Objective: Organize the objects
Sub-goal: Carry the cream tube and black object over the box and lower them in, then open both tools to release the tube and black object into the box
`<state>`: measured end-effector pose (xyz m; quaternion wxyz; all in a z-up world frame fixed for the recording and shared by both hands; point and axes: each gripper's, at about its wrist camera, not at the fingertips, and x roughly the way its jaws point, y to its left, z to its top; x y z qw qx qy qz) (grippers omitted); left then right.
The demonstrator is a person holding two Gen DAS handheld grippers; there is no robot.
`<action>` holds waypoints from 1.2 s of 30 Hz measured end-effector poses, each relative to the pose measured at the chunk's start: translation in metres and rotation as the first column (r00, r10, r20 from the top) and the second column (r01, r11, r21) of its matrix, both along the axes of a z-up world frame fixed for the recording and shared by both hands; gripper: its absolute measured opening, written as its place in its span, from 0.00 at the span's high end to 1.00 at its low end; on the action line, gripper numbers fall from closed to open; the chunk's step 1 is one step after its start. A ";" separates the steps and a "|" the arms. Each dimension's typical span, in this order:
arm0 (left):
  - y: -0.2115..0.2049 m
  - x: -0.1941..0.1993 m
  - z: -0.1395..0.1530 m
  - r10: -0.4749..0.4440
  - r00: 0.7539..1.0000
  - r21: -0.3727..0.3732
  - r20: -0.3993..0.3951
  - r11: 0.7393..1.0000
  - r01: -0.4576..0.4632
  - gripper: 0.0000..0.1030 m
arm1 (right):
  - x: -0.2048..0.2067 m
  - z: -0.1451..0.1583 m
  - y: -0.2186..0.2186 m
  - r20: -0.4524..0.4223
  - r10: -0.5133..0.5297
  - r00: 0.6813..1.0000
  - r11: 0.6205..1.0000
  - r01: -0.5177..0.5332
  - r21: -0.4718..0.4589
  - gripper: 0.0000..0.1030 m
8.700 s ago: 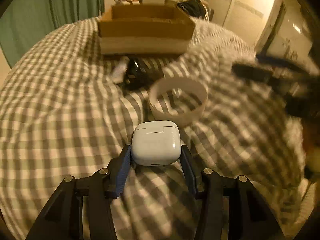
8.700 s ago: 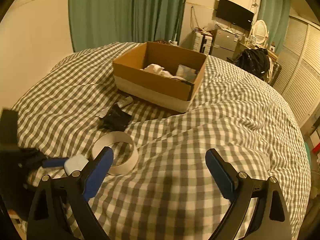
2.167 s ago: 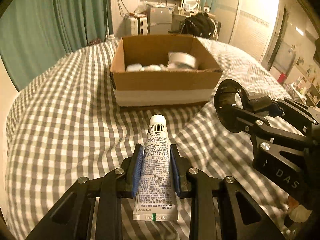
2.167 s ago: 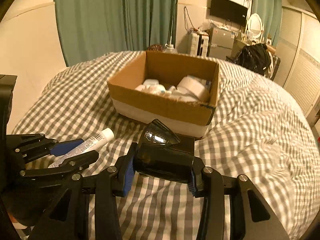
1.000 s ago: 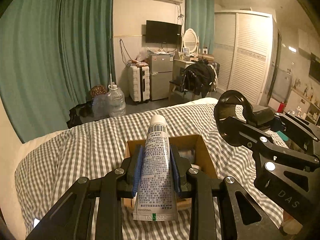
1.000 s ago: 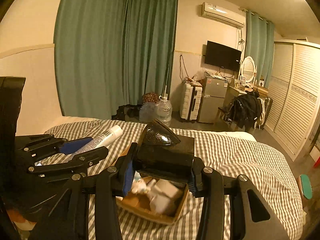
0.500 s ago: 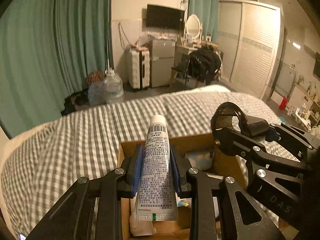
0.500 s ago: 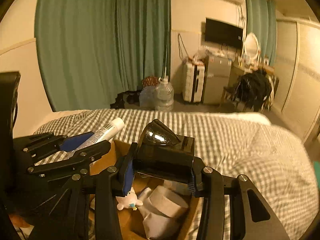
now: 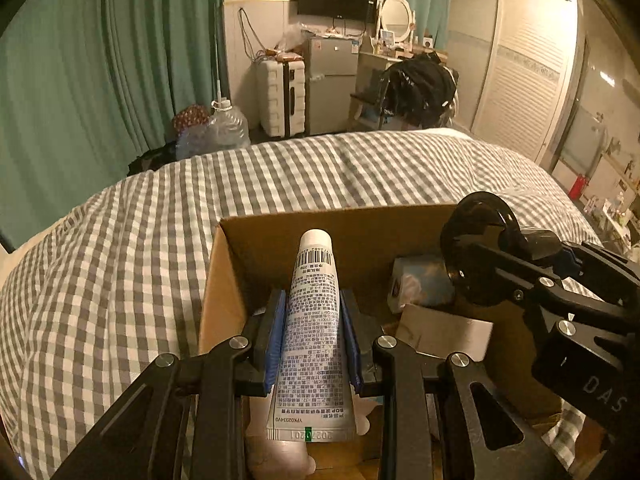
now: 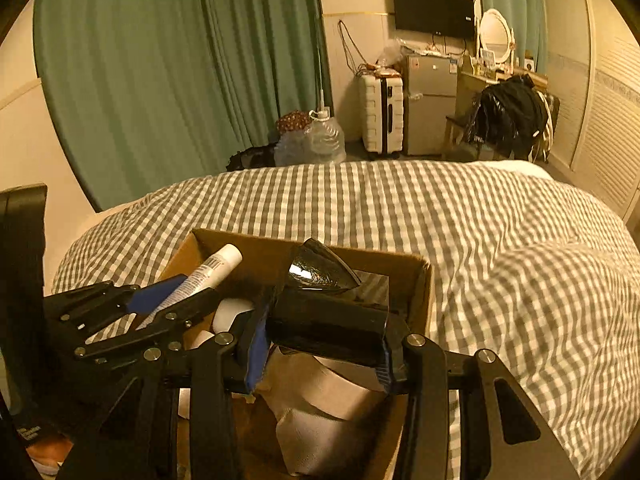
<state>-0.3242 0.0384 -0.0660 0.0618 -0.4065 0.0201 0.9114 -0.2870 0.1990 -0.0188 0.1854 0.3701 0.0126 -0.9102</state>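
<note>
My left gripper (image 9: 313,340) is shut on a white printed tube (image 9: 314,320) and holds it over the open cardboard box (image 9: 360,224), cap pointing away. My right gripper (image 10: 320,334) is shut on a black glossy device (image 10: 328,312) with a cone-shaped end, held over the same box (image 10: 420,292). The right gripper shows in the left wrist view (image 9: 512,268), beside the tube on the right. The left gripper with the tube (image 10: 216,268) shows at the left in the right wrist view. Inside the box lie a tape roll (image 10: 332,388) and other pale items.
The box sits on a grey-and-white checked bedspread (image 9: 120,260). Beyond the bed stand green curtains (image 10: 180,60), a water jug (image 10: 324,140), a white suitcase (image 9: 280,96), a small fridge (image 9: 330,80) and a wardrobe (image 9: 520,72).
Both grippers have moved forward and down over the box. The view has tilted from the room toward the box interior. Both still grip their objects.
</note>
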 end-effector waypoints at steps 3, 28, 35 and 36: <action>0.000 0.000 -0.006 0.000 1.000 -0.008 0.009 1.000 0.000 0.74 | 0.000 -0.005 -0.002 0.006 -0.006 1.000 1.000 0.006 0.005 0.59; 0.004 0.008 0.022 0.012 0.999 -0.073 -0.041 0.997 -0.015 0.25 | -0.006 0.018 0.010 -0.048 -0.084 0.995 0.996 0.082 -0.047 0.20; -0.001 0.036 0.076 0.038 0.987 -0.038 -0.157 0.998 -0.044 0.10 | 0.023 0.073 0.012 -0.199 -0.145 0.969 0.989 0.141 -0.032 0.04; -0.003 0.041 0.084 0.045 0.983 -0.035 -0.177 0.998 -0.052 0.09 | 0.028 0.081 0.014 -0.213 -0.154 0.965 0.988 0.149 -0.040 0.03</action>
